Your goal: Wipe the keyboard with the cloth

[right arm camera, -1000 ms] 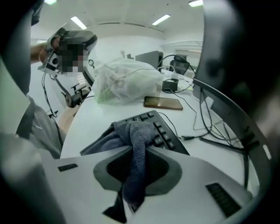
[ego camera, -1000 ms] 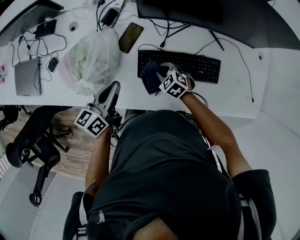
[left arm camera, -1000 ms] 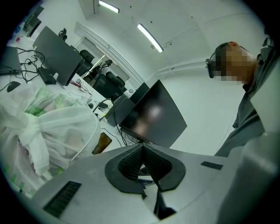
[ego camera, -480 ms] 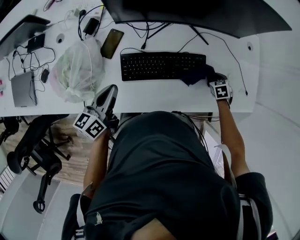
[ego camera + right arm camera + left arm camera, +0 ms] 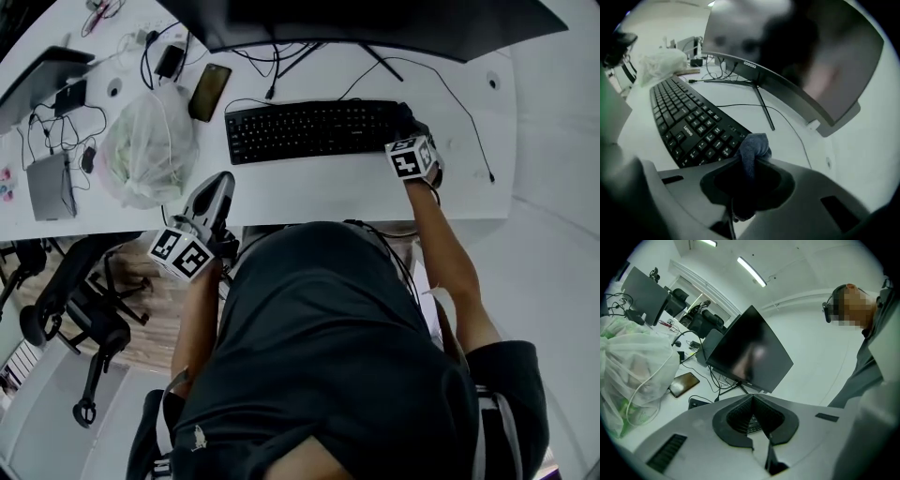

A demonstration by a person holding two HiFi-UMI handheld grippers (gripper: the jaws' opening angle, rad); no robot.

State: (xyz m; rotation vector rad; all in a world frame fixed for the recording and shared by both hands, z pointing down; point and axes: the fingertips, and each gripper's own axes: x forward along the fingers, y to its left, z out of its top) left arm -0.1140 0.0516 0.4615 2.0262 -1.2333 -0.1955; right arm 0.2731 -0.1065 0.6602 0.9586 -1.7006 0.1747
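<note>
The brand "Lenovo" stood in small white letters on the black keyboard (image 5: 689,127), left of centre in the right gripper view. In the upper middle of that same view, "coocaa" ran along the lower bezel of the monitor (image 5: 797,58). The key legends were too small to read. In the other 2 views no print was legible.

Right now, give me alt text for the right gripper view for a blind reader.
The right gripper is shut on a dark cloth at the near end of a black keyboard on a white desk. A curved monitor stands behind; a white plastic bag sits past the keyboard's far end.
</note>
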